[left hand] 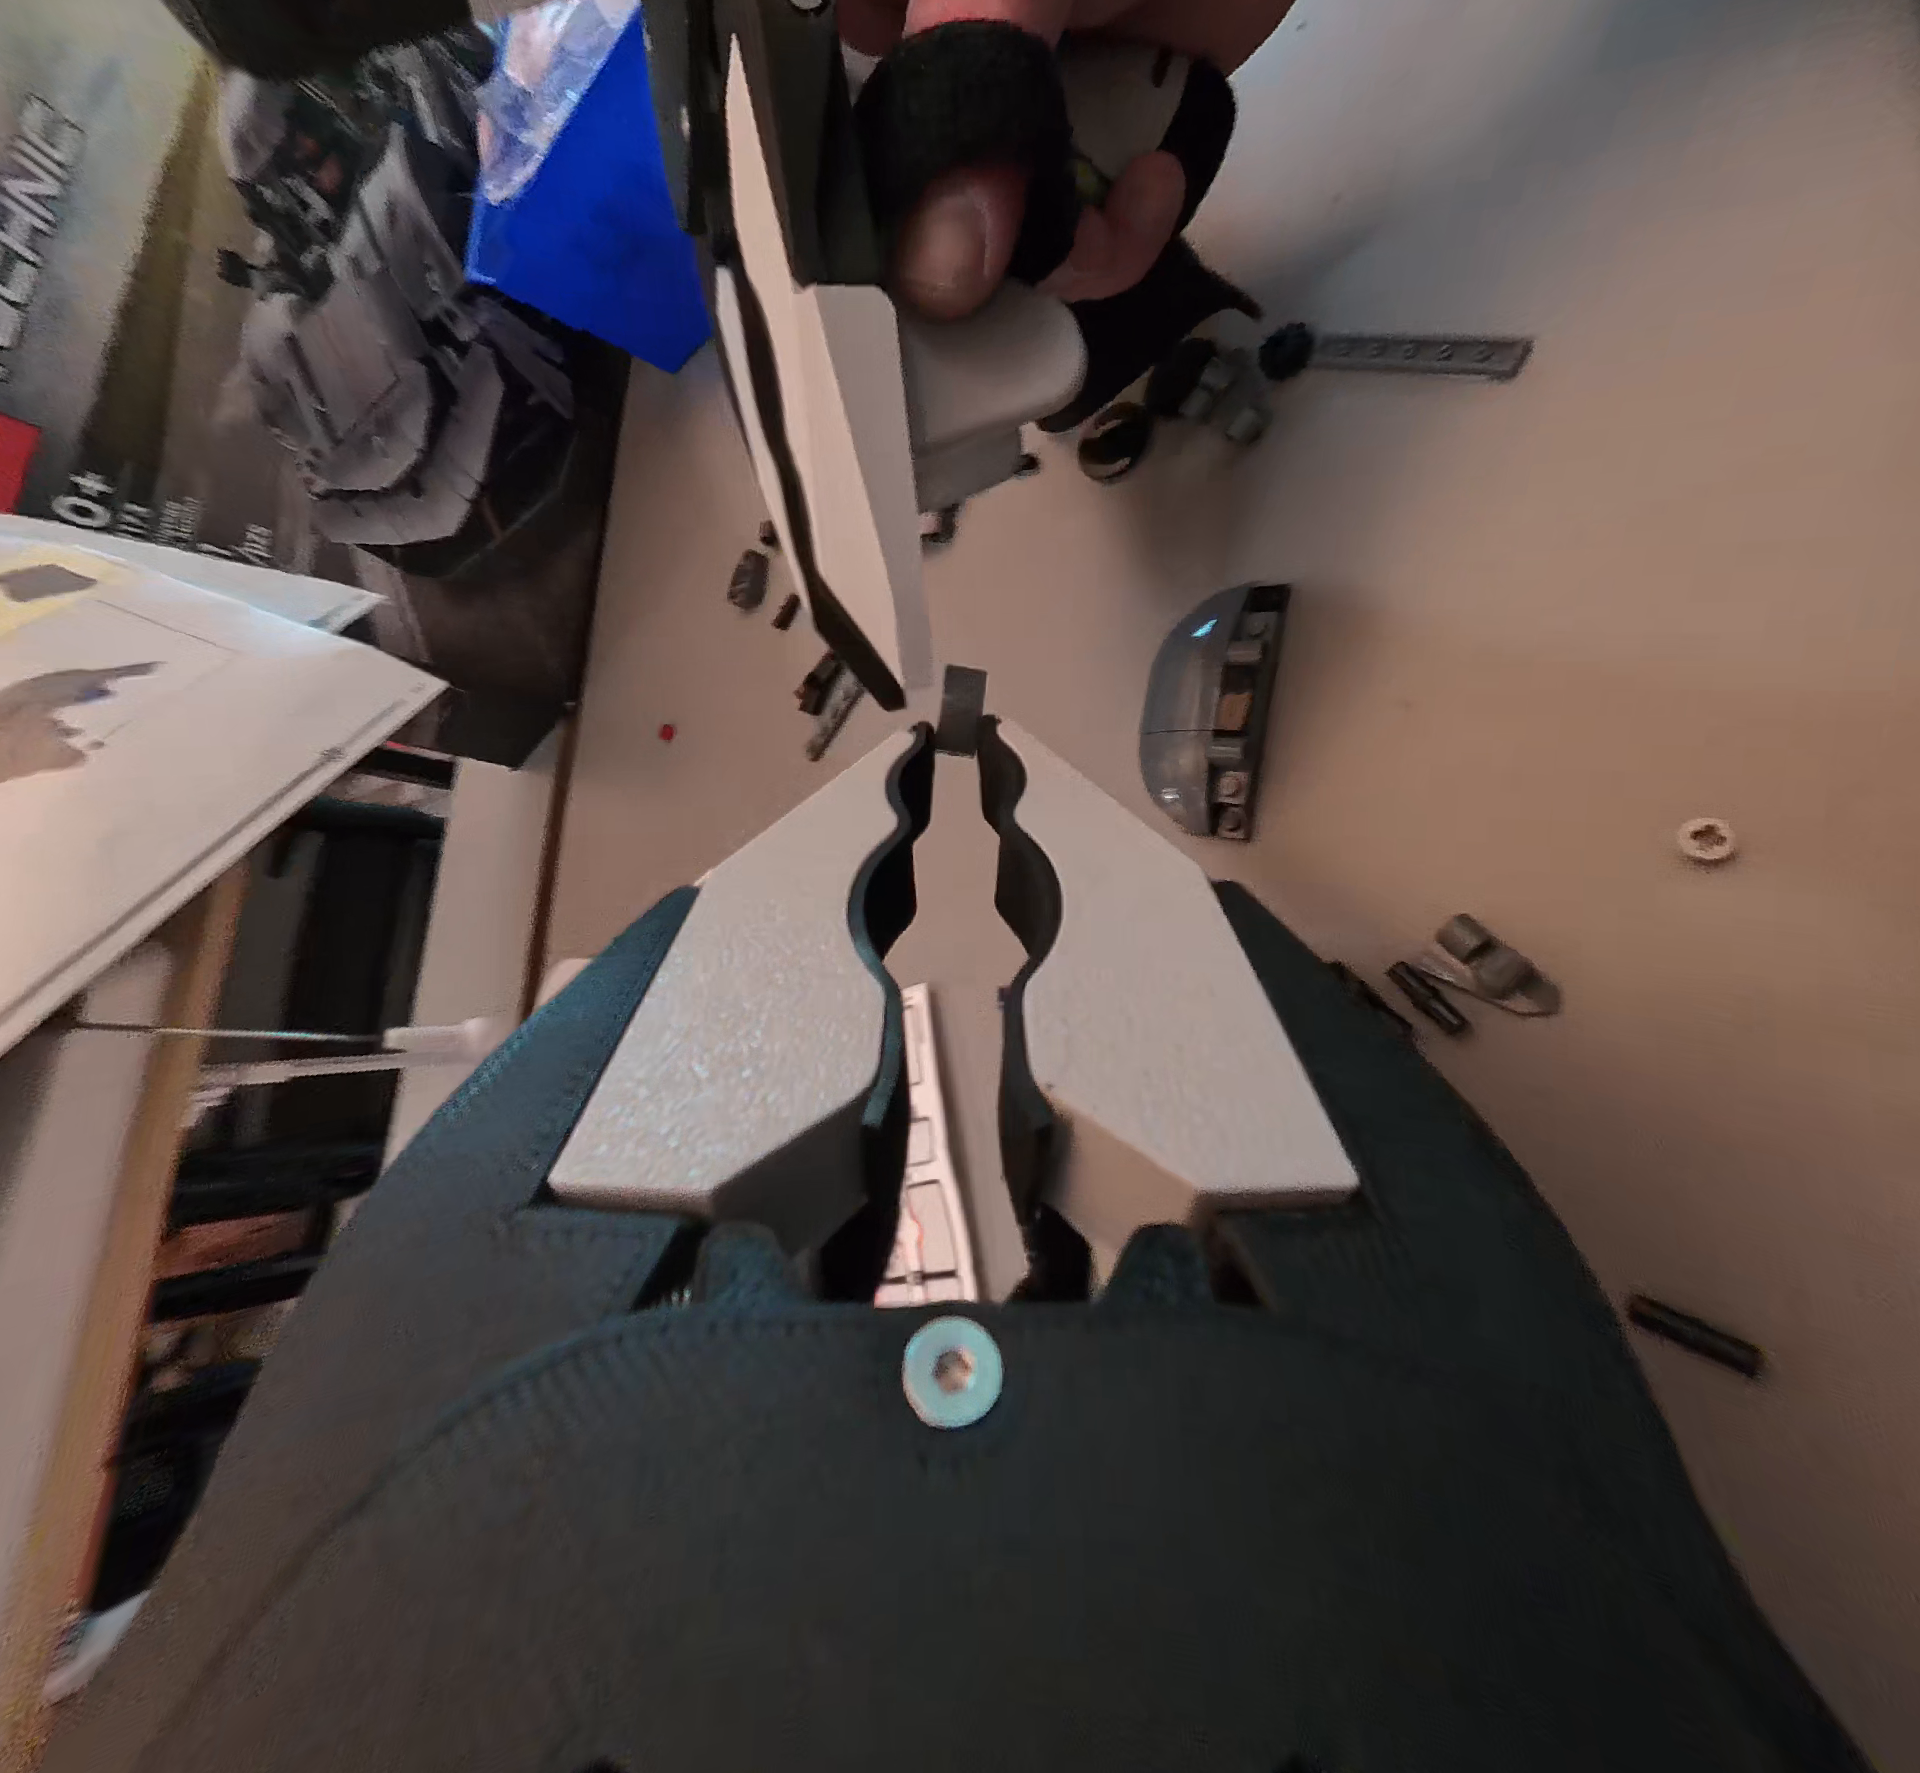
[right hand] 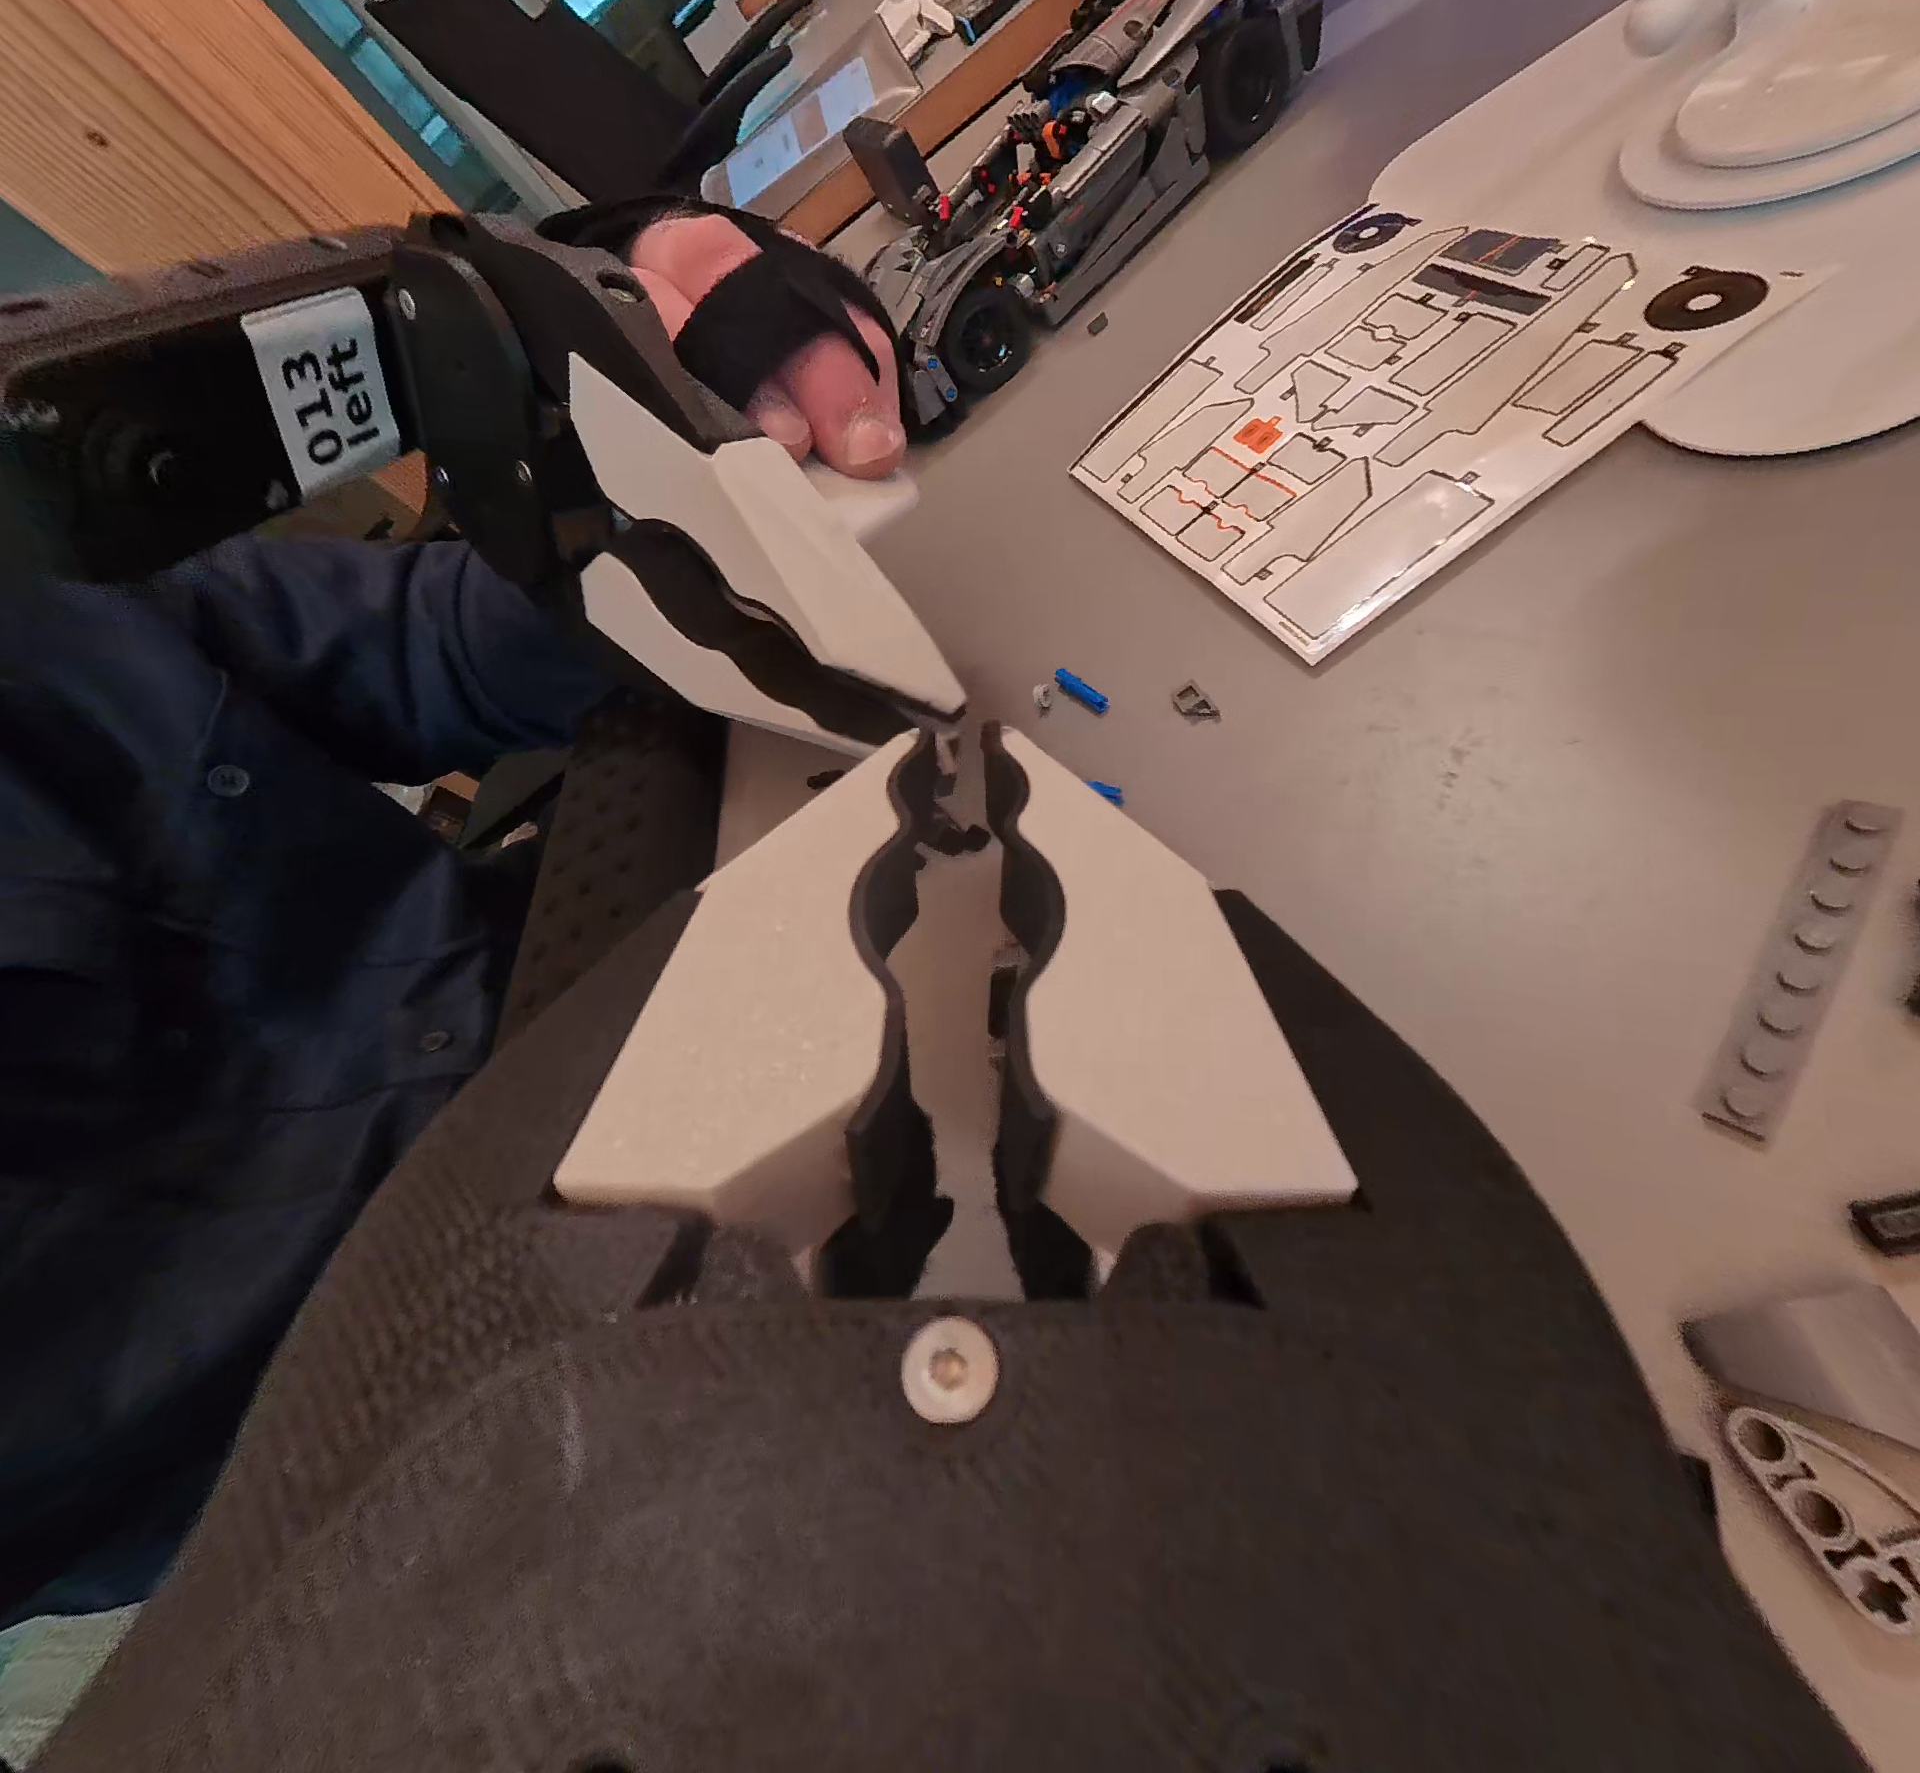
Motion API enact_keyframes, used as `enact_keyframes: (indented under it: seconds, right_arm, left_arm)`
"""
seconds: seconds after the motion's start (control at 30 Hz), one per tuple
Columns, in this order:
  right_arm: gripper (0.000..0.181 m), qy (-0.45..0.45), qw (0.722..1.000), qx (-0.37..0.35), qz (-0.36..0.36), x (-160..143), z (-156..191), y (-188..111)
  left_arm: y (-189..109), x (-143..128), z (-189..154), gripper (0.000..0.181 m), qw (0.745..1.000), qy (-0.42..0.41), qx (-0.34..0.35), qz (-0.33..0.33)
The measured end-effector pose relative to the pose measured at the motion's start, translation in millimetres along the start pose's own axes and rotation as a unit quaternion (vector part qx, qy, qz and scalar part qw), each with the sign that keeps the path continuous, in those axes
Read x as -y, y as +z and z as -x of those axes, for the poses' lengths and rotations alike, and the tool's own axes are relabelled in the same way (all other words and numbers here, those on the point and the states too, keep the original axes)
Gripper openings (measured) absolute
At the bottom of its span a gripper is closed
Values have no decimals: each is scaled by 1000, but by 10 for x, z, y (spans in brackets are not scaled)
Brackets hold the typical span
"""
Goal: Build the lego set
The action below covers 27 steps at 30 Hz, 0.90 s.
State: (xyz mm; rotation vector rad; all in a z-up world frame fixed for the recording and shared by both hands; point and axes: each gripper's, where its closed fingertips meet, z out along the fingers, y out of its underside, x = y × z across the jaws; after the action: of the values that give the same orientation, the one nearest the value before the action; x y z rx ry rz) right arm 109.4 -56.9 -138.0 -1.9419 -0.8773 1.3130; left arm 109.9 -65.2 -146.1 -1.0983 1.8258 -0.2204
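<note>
In the left wrist view my left gripper (left hand: 953,734) is shut on a small dark grey lego piece (left hand: 961,707), held above the table. My right gripper (left hand: 902,697) comes down from the top, held by a hand, with its tips right beside that piece. In the right wrist view my right gripper (right hand: 954,749) is nearly closed, with a small grey and black lego piece (right hand: 961,788) between its fingers. The left gripper (right hand: 948,711) reaches in from the left and meets it tip to tip. The contact between the two pieces is hidden.
A built grey lego car (right hand: 1091,165), a sticker sheet (right hand: 1434,435), blue pins (right hand: 1081,689), a long grey plate (right hand: 1808,975) and a white holed beam (right hand: 1818,1505) lie on the grey table. A curved grey assembly (left hand: 1210,710), black pins (left hand: 1694,1334), the set box (left hand: 312,321) and a booklet (left hand: 156,736) are nearby. Both grippers' tips are close together, under 4 cm apart.
</note>
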Motion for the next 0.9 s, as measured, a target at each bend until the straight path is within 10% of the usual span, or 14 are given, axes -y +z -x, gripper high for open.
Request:
enact_keyframes:
  seconds: [0.33, 0.9]
  right_arm:
    - [9, -9, 993, -84, 87, -282, -256, 1]
    - [8, -40, 973, -114, 194, -644, -334, 117]
  left_arm:
    - [122, -272, -554, 6, 980, -74, -174, 64]
    - [226, -372, -655, 6, 966, -128, -208, 89]
